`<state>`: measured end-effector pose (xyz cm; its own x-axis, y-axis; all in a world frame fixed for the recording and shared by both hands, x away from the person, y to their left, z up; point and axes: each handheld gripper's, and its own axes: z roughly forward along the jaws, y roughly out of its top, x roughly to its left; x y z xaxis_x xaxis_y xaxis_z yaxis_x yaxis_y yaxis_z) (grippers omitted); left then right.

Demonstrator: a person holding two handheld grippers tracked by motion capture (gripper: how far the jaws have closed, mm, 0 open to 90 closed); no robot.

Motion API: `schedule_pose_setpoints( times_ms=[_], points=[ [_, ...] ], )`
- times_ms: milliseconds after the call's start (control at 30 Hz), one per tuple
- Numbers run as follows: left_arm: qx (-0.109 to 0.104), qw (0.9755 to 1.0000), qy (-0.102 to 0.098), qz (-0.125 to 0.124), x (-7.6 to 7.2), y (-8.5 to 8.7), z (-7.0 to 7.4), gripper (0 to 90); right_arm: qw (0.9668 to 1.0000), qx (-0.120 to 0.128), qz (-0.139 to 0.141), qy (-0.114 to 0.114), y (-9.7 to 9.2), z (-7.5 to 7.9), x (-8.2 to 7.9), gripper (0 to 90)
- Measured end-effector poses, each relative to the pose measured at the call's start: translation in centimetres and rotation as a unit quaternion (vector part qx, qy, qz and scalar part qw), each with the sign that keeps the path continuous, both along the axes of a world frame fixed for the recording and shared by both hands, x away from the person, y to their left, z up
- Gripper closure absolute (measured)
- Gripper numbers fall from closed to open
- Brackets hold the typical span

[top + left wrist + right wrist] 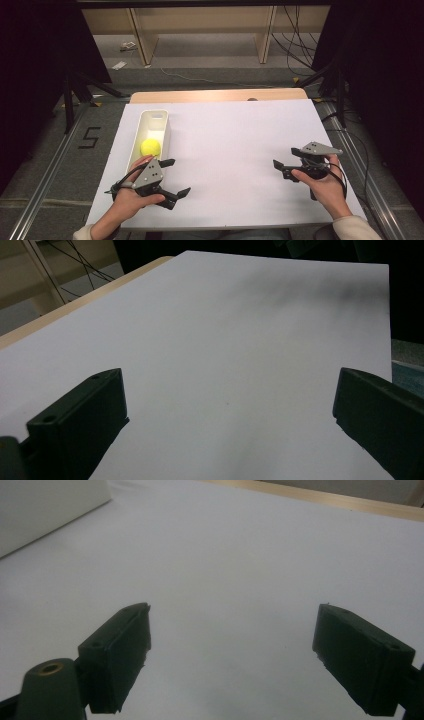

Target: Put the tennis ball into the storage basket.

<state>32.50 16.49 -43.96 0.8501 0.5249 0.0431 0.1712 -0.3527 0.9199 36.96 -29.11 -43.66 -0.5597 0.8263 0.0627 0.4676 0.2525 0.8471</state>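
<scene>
While both hands rest near the front edge of the table, each holds a two-jaw gripper with its jaws spread apart and nothing between them. Nearest the viewer on the left side, the left gripper [174, 177] lies low over the white sheet [230, 150] covering the table, its jaws aimed toward the table's middle, gripped from behind by the person's left hand [127, 200]. On the opposite side, well apart, the right gripper [284, 159] is held by the right hand [325, 185] with its jaws aimed inward toward the left. Each gripper's own view looks along two black jaws held wide over bare white paper. Just beyond the left gripper, slightly farther from the person and to its outer side, stands a narrow white rectangular bin [150, 135], its long axis running away from the person along the sheet's left edge. A yellow ball [150, 147] sits inside the bin's near half. The left hand is much nearer the ball, so a reach would likely fall to it, turning up and over the bin's near rim. Beyond the table, floor, cables and wooden shelving legs are visible.
</scene>
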Motion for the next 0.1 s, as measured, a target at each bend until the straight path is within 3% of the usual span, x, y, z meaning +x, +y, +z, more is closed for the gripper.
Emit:
schedule_pose_setpoints(
  times_ms=[100],
  points=[
    [0.001, 1.0, 0.0, 0.0, 0.01, -0.04, -0.01, 0.4, 1.0, 0.004, -0.001, 0.004, -0.02, -0.08, 0.06, 16.6]
  ],
)
